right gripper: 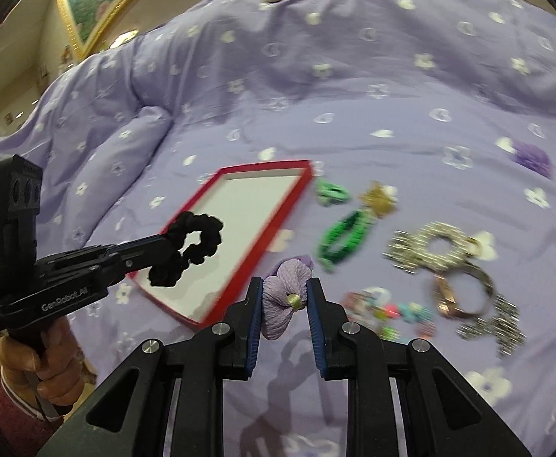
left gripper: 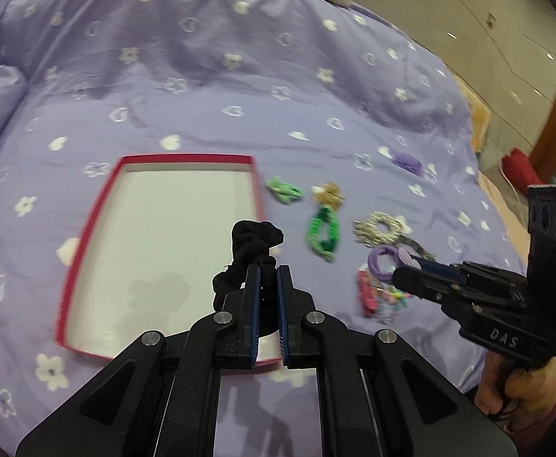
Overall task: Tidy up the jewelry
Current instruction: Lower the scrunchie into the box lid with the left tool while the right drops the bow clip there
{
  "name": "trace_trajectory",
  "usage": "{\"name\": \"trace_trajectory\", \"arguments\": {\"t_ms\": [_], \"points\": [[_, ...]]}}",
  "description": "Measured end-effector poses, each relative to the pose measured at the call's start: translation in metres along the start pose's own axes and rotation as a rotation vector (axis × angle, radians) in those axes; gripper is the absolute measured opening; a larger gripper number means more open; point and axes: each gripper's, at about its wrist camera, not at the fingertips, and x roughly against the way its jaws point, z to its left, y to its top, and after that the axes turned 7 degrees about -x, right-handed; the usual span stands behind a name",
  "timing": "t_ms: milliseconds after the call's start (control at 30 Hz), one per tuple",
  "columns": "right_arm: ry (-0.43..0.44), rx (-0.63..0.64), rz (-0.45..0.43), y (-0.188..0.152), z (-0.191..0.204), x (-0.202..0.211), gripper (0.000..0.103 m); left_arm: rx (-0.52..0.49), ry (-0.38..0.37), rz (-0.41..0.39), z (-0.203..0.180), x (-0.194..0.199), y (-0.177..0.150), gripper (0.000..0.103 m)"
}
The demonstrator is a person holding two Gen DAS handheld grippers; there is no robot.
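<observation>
My left gripper (left gripper: 268, 272) is shut on a black scrunchie (left gripper: 255, 243) and holds it above the near right part of the red-rimmed white tray (left gripper: 87, 228). The scrunchie (right gripper: 190, 243) and left gripper (right gripper: 163, 242) also show in the right wrist view, over the tray (right gripper: 297, 182). My right gripper (right gripper: 285, 289) is shut on a lilac flower hair tie (right gripper: 283, 297), held above the bedspread right of the tray. In the left wrist view the right gripper (left gripper: 401, 272) carries the lilac tie (left gripper: 384, 261).
On the purple bedspread (left gripper: 202, 87) right of the tray lie a light green clip (right gripper: 331, 192), a gold star piece (right gripper: 379, 198), a green tie (right gripper: 342, 240), silver sparkly scrunchies (right gripper: 438, 247), a rose bracelet (right gripper: 453, 301), coloured beads (right gripper: 388, 310) and a purple flower (right gripper: 531, 158).
</observation>
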Motion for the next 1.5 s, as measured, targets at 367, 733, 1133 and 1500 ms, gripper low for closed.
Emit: {"name": "trace_trajectory", "arguments": {"t_ms": [367,733,1133,1500], "points": [[0.124,0.108,0.107,0.005,0.073,-0.071,0.023,0.087,0.106,0.038,0.066,-0.008,-0.019,0.007],[0.124,0.16,0.253,-0.002,0.089,-0.129,0.023,0.112,0.123,0.128,0.092,-0.041,-0.039,0.007],[0.104,0.192,0.337,-0.006,0.088,-0.147,0.032,0.111,0.136,0.197,0.1,-0.059,-0.053,0.014],[0.119,0.17,0.32,-0.004,0.084,-0.141,0.046,0.105,0.175,0.173,0.096,-0.043,-0.051,0.05]]}}
